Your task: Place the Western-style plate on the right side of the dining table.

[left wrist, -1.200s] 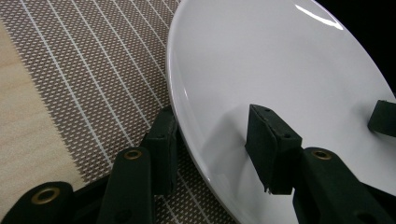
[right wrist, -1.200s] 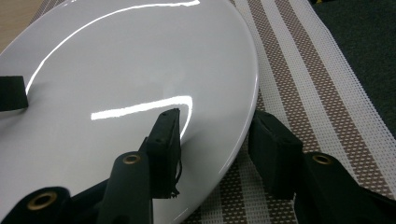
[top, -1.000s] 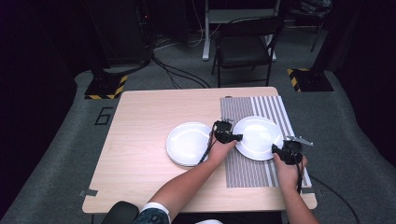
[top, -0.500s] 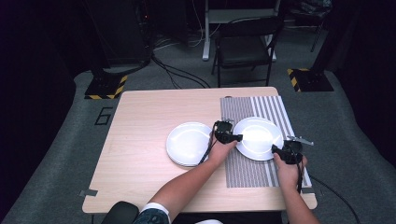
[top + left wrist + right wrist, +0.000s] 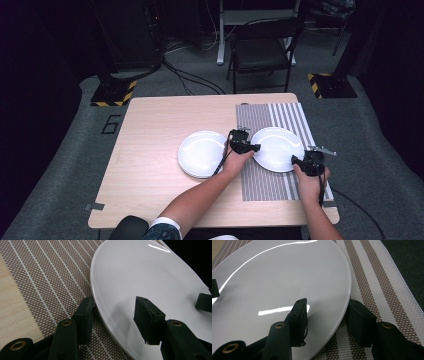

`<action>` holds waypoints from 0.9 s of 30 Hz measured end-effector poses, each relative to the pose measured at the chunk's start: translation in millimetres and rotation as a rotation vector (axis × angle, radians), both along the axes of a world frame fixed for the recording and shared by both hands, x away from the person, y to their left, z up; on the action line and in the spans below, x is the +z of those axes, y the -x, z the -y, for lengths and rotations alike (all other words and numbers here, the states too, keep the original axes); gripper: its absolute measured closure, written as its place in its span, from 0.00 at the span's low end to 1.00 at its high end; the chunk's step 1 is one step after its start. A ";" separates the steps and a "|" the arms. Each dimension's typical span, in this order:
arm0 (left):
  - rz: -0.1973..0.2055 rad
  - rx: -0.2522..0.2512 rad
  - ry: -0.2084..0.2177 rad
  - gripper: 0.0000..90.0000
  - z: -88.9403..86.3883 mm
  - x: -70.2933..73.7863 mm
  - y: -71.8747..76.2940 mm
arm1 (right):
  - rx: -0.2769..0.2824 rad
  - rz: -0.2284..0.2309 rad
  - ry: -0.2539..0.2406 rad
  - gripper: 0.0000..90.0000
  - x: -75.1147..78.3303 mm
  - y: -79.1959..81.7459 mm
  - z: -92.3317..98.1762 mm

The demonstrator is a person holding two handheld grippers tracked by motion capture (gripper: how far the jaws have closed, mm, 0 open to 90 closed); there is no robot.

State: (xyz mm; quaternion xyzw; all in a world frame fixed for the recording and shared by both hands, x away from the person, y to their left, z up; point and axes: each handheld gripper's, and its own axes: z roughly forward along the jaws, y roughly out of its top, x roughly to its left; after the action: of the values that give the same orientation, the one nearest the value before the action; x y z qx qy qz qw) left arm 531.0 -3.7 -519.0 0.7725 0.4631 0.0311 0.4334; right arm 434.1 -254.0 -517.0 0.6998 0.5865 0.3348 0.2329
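Right of centre on the mat [image 5: 262,180], my left gripper [image 5: 246,147] and right gripper [image 5: 302,163] straddle the plate [image 5: 277,150] rim, jaws just easing apart, pads slack, second plate [image 5: 200,154] left.

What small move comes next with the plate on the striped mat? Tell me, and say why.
Probably open both tools a little wider and draw them back off the rim. The plate already lies flat on the striped mat, and the left tool and right tool each straddle its edge with jaws that have just been opening, pads looking clear of it.
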 end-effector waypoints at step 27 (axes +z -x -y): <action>0.048 -0.029 0.019 0.51 -35.8 23.6 15.5 | 0.085 0.091 0.022 0.54 22.6 35.5 -9.5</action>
State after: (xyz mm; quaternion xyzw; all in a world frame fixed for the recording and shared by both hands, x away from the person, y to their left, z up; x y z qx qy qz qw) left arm 515.5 32.1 -495.4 0.7740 0.4416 0.0393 0.4521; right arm 398.7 -244.5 -494.5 0.6555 0.6082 0.3695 0.2526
